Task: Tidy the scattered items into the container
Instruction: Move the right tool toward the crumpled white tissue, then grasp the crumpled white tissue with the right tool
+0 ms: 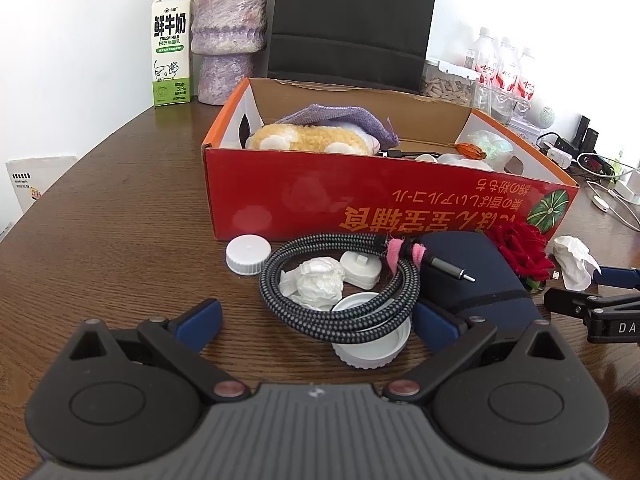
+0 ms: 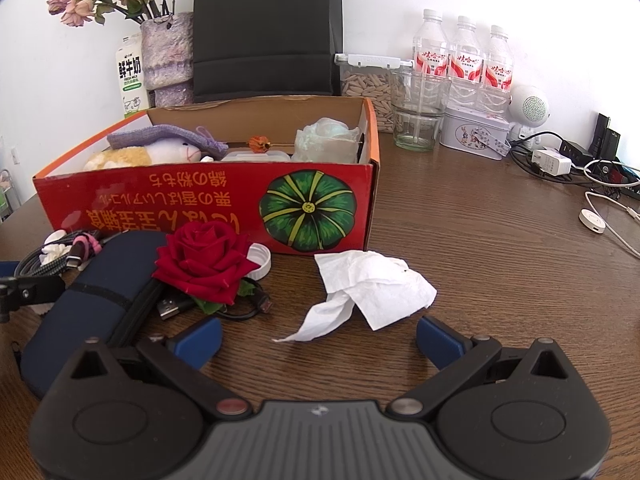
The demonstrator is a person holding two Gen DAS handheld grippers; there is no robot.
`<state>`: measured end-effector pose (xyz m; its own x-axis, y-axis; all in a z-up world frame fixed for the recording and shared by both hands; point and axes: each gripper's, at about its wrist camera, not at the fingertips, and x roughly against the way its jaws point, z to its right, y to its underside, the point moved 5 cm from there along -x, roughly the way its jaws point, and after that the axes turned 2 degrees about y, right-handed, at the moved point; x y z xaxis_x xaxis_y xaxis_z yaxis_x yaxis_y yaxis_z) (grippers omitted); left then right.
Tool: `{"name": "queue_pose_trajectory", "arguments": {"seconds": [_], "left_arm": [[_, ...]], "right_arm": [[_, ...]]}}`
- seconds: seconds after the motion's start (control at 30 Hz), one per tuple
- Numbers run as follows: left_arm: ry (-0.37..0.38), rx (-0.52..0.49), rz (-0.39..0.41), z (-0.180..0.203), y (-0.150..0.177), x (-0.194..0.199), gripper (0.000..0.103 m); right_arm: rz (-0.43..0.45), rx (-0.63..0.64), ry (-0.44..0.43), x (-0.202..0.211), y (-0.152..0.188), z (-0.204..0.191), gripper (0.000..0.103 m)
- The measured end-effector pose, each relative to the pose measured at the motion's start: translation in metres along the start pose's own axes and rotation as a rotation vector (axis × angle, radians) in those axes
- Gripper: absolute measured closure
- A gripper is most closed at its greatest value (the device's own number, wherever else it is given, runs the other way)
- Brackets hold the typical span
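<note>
A red cardboard box (image 1: 320, 196) (image 2: 200, 200) holds a plush toy, a purple cloth and other items. In front of it lie a coiled braided cable (image 1: 340, 280), a crumpled tissue (image 1: 316, 282), a white plug piece (image 1: 360, 268), two white lids (image 1: 248, 254) (image 1: 372, 344), a navy case (image 1: 480, 276) (image 2: 88, 292), a red rose (image 2: 206, 264) and a white tissue (image 2: 368, 284). My left gripper (image 1: 316, 320) is open, low over the table, just short of the cable coil. My right gripper (image 2: 320, 340) is open, just short of the white tissue.
A milk carton (image 1: 171, 48), a purple vase (image 1: 228, 36) and a black chair back (image 1: 352, 20) stand behind the box. Water bottles (image 2: 464, 60), a glass jar (image 2: 418, 108), a tin (image 2: 474, 130), chargers and cables (image 2: 560, 160) crowd the far right.
</note>
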<state>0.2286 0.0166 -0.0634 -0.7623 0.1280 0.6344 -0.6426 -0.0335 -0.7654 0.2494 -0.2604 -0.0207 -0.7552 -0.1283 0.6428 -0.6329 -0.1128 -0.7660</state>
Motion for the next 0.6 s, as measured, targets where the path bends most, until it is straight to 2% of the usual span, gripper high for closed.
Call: {"name": "queue_pose_trajectory", "arguments": {"seconds": [0.1, 0.2, 0.23, 0.43, 0.6], "left_arm": [[0.004, 0.001, 0.002, 0.000, -0.001, 0.000, 0.000], [0.003, -0.001, 0.002, 0.001, -0.002, -0.001, 0.000], [0.003, -0.004, 0.001, 0.001, -0.002, -0.001, 0.000], [0.002, -0.016, -0.004, 0.004, -0.001, -0.003, 0.000], [-0.005, -0.022, -0.006, 0.004, -0.002, -0.004, 0.000]], "right_arm": [[0.002, 0.001, 0.006, 0.000, 0.000, 0.002, 0.001], [0.033, 0.001, 0.049, 0.004, -0.003, 0.006, 0.022], [0.034, -0.004, 0.055, 0.004, -0.003, 0.008, 0.024], [0.044, -0.043, 0.067, 0.004, -0.006, 0.017, 0.026], [0.056, -0.050, 0.081, 0.003, -0.012, 0.021, 0.044]]}}
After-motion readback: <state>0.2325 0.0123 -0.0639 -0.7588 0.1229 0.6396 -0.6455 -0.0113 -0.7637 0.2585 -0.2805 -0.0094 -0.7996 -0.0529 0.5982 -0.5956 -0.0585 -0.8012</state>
